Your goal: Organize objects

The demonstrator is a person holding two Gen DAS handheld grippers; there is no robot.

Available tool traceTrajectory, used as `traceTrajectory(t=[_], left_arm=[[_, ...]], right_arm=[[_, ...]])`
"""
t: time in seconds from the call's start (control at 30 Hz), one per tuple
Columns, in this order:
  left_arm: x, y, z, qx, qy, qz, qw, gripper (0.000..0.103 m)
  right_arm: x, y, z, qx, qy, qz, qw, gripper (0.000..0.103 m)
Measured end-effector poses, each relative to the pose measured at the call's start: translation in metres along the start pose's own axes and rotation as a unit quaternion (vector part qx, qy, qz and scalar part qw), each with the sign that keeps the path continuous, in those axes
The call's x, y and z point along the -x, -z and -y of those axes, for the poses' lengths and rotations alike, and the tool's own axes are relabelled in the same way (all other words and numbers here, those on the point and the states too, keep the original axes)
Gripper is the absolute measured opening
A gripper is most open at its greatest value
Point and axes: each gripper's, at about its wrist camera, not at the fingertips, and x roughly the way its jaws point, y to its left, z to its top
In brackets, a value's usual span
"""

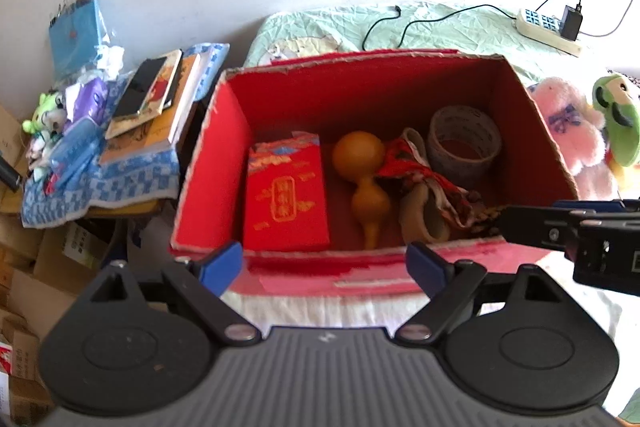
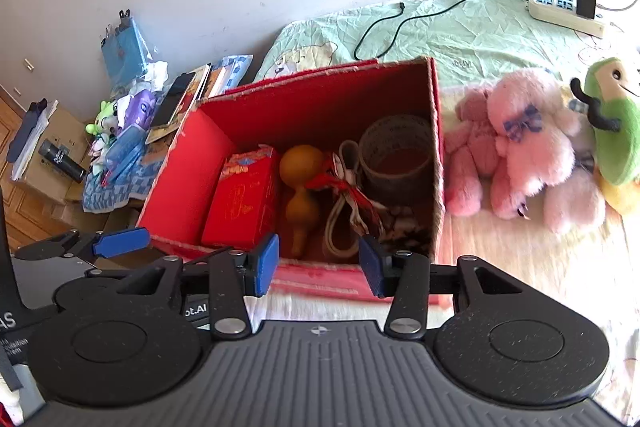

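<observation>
Red box (image 1: pixel 360 107) sits just ahead of our left gripper (image 1: pixel 324 267) and right gripper (image 2: pixel 318 265) — both spread, empty, poised at its near rim — probably choosing among the packed gourd (image 1: pixel 362 171) and tape roll (image 1: pixel 464 139).

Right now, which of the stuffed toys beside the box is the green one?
The green plush toy farthest from the red box, at the right end of the row. The plush toys between it and the box are pink.
</observation>
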Motion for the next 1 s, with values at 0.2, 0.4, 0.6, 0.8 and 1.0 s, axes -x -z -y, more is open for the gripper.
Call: traceTrajectory(t=[0.2,0.4,0.6,0.8,1.0], left_arm=[[-0.002,0.019,0.011,0.012,-0.017,-0.021,0.9996,0.088],[-0.010,0.038,0.022,0.025,-0.029,-0.057,0.9977,0.088],[-0.016,0.052,0.028,0.034,-0.038,-0.085,0.9951,0.088],[-0.010,0.060,0.033,0.042,-0.048,-0.090,0.9939,0.088],[-0.004,0.065,0.029,0.054,-0.063,-0.092,0.9923,0.088]], right_arm=[[0.004,0.016,0.010,-0.002,-0.002,-0.015,1.000,0.048],[0.003,0.031,0.018,0.002,-0.002,-0.033,0.999,0.051],[0.004,0.042,0.024,0.006,-0.006,-0.045,0.999,0.053],[0.004,0.048,0.025,0.013,-0.016,-0.054,0.998,0.054],[0.005,0.050,0.022,0.015,-0.034,-0.057,0.998,0.055]])
